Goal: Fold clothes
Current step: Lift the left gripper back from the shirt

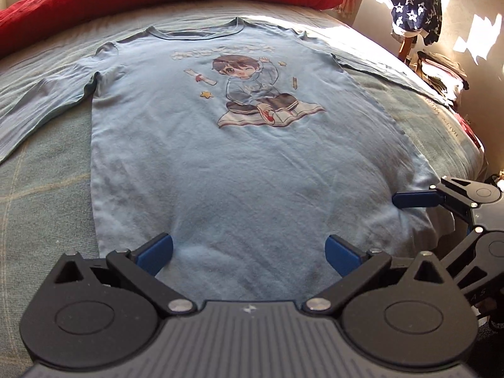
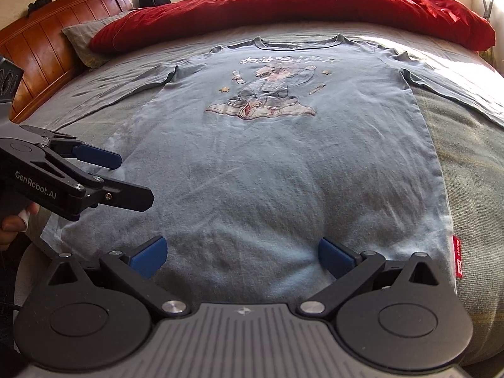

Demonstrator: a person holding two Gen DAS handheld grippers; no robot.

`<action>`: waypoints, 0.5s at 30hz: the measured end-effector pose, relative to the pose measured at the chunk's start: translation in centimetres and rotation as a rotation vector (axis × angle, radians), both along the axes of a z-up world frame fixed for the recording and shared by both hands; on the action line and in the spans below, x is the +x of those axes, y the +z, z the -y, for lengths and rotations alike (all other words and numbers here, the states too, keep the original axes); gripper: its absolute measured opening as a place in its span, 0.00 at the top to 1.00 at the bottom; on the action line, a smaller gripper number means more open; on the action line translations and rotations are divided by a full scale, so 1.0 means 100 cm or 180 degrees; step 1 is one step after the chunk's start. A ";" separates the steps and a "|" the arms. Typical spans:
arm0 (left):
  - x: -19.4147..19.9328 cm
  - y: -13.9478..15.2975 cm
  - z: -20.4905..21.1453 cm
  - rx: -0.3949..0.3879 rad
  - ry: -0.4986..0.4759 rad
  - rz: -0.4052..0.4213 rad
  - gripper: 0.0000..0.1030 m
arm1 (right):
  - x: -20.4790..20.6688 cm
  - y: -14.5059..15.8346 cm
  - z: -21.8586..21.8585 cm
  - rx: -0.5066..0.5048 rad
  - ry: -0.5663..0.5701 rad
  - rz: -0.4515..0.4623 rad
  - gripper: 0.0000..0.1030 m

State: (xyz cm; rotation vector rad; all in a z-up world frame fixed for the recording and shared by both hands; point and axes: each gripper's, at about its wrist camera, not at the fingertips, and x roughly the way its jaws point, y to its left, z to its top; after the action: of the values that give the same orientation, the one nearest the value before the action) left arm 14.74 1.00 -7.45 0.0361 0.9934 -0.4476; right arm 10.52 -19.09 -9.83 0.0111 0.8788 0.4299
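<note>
Clearly soft and limp, the blue shirt [image 1: 220,163] lay flat, print up, on the bed [image 1: 41,189] ahead of my left tongs [image 1: 249,252] and right tongs [image 2: 242,253], both apart over its hem, best gripped at a hem corner.

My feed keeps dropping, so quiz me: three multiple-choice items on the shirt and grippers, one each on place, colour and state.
1. Where does the shirt lie?
A. on the bed
B. on a chair
C. on the floor

2. What colour is the quilt beyond the collar?
A. green
B. red
C. white

3. How do the left gripper and right gripper stand?
A. both shut on the hem
B. one open, one shut
C. both open

Answers: 1 A, it is spread flat on the bedcover; 2 B, red in both views; 3 C, fingers apart, no cloth pinched.
</note>
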 end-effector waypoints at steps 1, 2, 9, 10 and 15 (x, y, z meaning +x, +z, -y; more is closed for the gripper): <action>-0.003 0.000 -0.003 -0.0023 0.0024 -0.0012 0.01 | -0.001 0.000 -0.003 -0.0073 0.0024 0.0017 0.00; -0.005 0.001 -0.005 -0.0046 0.0048 -0.0024 0.01 | -0.001 -0.001 -0.006 -0.0145 0.0048 0.0033 0.00; -0.003 0.016 -0.032 -0.0311 0.0408 -0.0041 0.01 | -0.004 -0.001 -0.010 -0.0301 0.0126 0.0063 0.00; -0.002 0.021 -0.039 -0.0355 0.0493 0.0014 0.01 | -0.004 -0.001 -0.009 -0.0291 0.0125 0.0054 0.00; 0.002 0.041 -0.090 -0.0726 0.0957 0.0225 0.07 | -0.003 0.006 -0.003 -0.0140 0.0044 -0.0019 0.00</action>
State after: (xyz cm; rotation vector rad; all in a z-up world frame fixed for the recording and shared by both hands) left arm 14.97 9.95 -3.34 -0.2974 0.8560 -0.2784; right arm 10.23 -18.84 -9.21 -0.0341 0.8945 0.4234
